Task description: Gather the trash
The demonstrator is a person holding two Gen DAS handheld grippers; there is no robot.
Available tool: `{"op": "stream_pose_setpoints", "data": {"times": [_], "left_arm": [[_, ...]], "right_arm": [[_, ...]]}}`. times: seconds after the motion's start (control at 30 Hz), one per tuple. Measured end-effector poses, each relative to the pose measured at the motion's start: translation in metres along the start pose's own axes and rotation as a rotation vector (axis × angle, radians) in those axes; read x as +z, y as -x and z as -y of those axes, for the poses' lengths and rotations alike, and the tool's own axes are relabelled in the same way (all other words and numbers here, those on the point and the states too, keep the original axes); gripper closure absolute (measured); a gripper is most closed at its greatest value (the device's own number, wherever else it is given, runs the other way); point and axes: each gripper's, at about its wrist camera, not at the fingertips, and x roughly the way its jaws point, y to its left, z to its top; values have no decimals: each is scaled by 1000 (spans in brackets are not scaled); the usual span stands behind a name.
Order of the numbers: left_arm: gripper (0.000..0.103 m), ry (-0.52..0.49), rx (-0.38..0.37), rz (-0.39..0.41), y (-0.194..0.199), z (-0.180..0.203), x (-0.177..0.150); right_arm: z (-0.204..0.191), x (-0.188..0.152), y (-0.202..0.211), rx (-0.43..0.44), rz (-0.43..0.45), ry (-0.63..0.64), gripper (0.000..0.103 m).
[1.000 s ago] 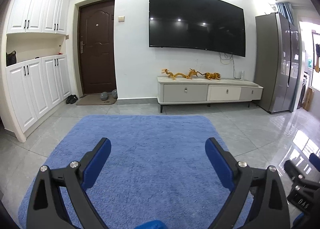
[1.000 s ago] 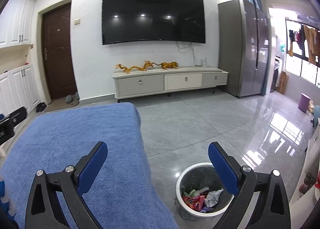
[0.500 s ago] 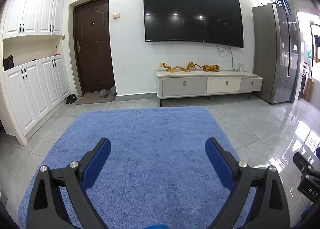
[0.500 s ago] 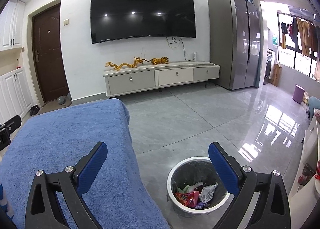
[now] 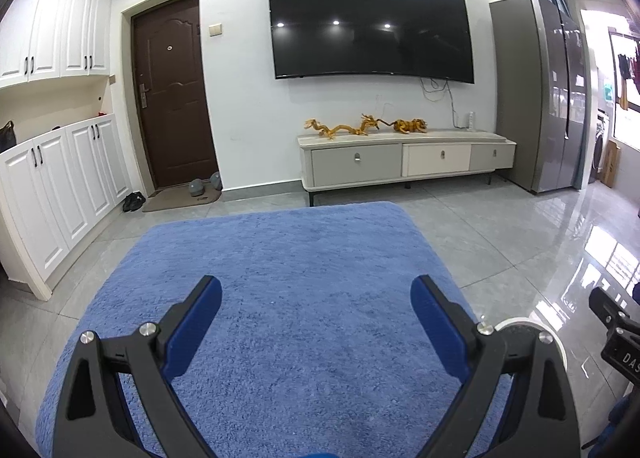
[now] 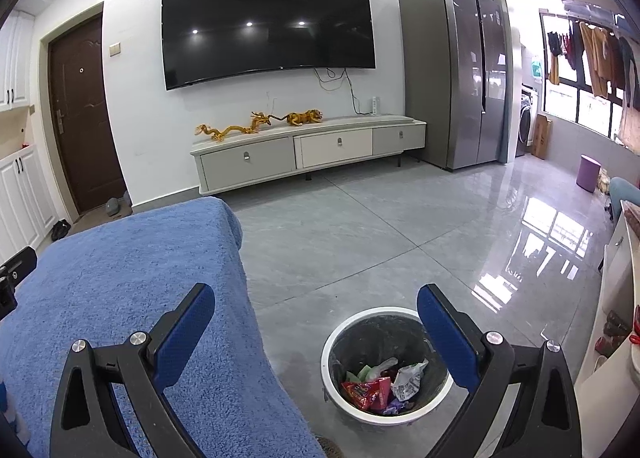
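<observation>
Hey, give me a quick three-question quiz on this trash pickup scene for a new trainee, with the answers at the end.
1. True or false: the left hand-held gripper is holding a wrapper.
2. Where does the trash bin sit relative to the blue towel? A) on top of it B) on the floor to its right C) under the TV stand
3. Fill in: the bin holds crumpled ____.

Key
1. False: both it and the right hand-held gripper are open and hold nothing.
2. B
3. Wrappers, red, white and green among them.
</observation>
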Motion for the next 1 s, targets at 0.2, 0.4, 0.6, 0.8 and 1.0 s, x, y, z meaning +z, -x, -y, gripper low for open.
{"op": "stream_pose_setpoints", "data": {"times": [0.2,0.4,0.6,0.8,1.0], "left_arm": [[7,-74,-20,-15,-3,15,-3],[7,-101,-25,-20,-8,20,-7],[7,-107,-27,-18,-13,22,-6],[7,-114,-32,-19,-15,28,-5],[7,-103,-30,-23,-17,27,-4]], "right_arm": [[2,-2,-6,-9,-15,-6,1],[3,-7,-13,-8,-38,-9,1],[3,-11,-16,-13,-50,-5,1],[5,-13,-20,-18,-63,-4,1],[2,-13,-21,-22,-66,2,1]]}}
